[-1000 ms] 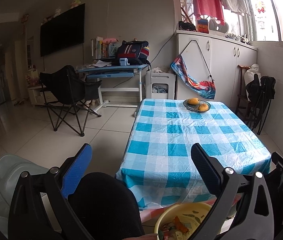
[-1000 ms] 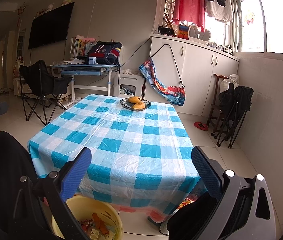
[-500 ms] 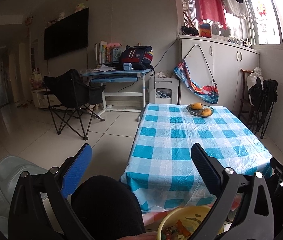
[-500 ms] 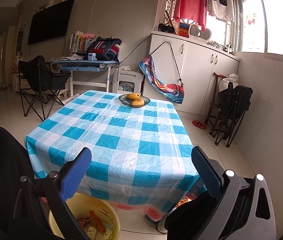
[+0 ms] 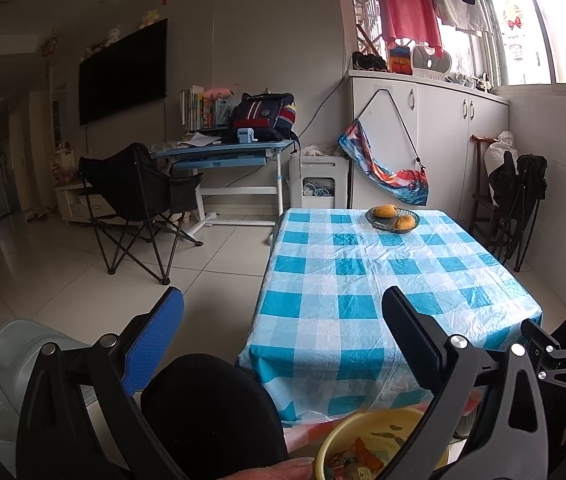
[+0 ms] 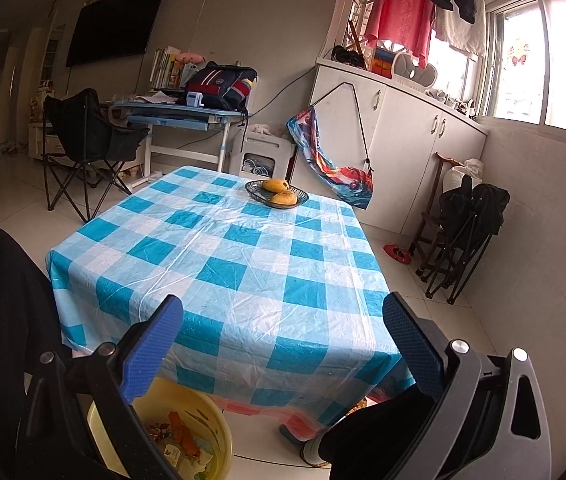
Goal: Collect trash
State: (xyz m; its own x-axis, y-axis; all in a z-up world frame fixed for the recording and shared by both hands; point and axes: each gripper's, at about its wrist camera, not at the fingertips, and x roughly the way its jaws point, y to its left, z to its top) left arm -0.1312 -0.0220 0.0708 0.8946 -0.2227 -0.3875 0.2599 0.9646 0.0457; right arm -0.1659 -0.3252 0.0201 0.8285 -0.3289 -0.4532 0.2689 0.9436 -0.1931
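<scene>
While held above the floor before the low table, left gripper (image 5: 283,320) with blue-padded fingers spread wide, pinching nothing — black-trousered knee (image 5: 211,408) below it. Further right, round yellow plastic basin (image 6: 203,412) on the white tile floor just under the near edge of the blue-and-white checked plastic tablecloth (image 6: 235,256), holding mixed wrappers and orange scraps (image 6: 181,438). Cloth bare except for a dark glass bowl of yellow mangoes (image 6: 277,194) at the far end. Right gripper (image 6: 283,320) likewise spread — empty.

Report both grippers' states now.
Left gripper: open, holding nothing.
Right gripper: open, holding nothing.
</scene>
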